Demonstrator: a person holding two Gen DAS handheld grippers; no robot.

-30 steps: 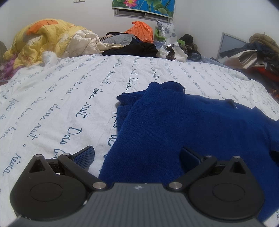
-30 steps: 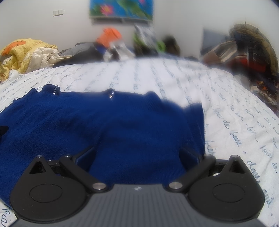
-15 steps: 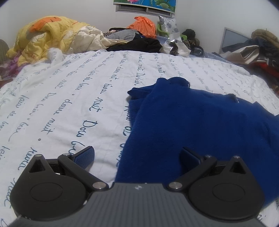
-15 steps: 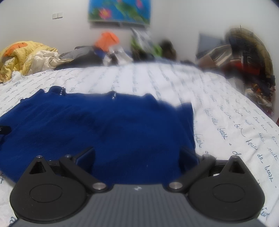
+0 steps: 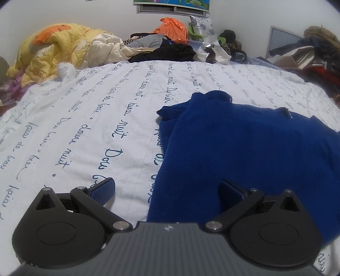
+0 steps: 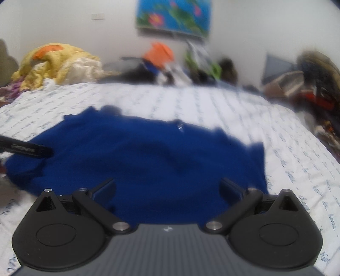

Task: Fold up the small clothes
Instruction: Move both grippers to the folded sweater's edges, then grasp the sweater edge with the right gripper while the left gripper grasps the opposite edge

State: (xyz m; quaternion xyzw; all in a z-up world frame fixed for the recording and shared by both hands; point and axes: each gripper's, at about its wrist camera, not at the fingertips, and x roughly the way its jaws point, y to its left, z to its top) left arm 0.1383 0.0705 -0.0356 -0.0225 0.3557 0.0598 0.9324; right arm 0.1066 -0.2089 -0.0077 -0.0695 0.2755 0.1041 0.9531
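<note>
**Blue sweater spread on a bed, both hand-held grippers spread**

Left wrist view. The left hand-held gripper (image 5: 167, 189) has its jaws spread wide and holds nothing; its left finger pad (image 5: 104, 187) hangs over bare sheet, its right one over cloth. The blue sweater (image 5: 244, 152) lies on the bed (image 5: 74, 127), whose white sheet bears dark handwritten lettering. The garment's left margin runs up between the two fingers, with a folded sleeve showing along that side and the neck pointing toward the far edge of the bed. At the far left corner sits a crumpled yellow quilt (image 5: 55, 46); along the far edge lie dark clothes (image 5: 170, 52) and an orange plastic bag (image 5: 173, 26).

Right wrist view (blurred). The right hand-held gripper (image 6: 167, 189) is likewise spread and empty, both fingers over the sweater (image 6: 148, 165) near its closest hem. The garment's right margin lies just beyond the right finger. A dark finger of the other gripper (image 6: 25, 148) reaches in from the left over the sweater's left part; whether it touches the cloth cannot be told. A flower picture (image 6: 173, 18) hangs on the wall.
</note>
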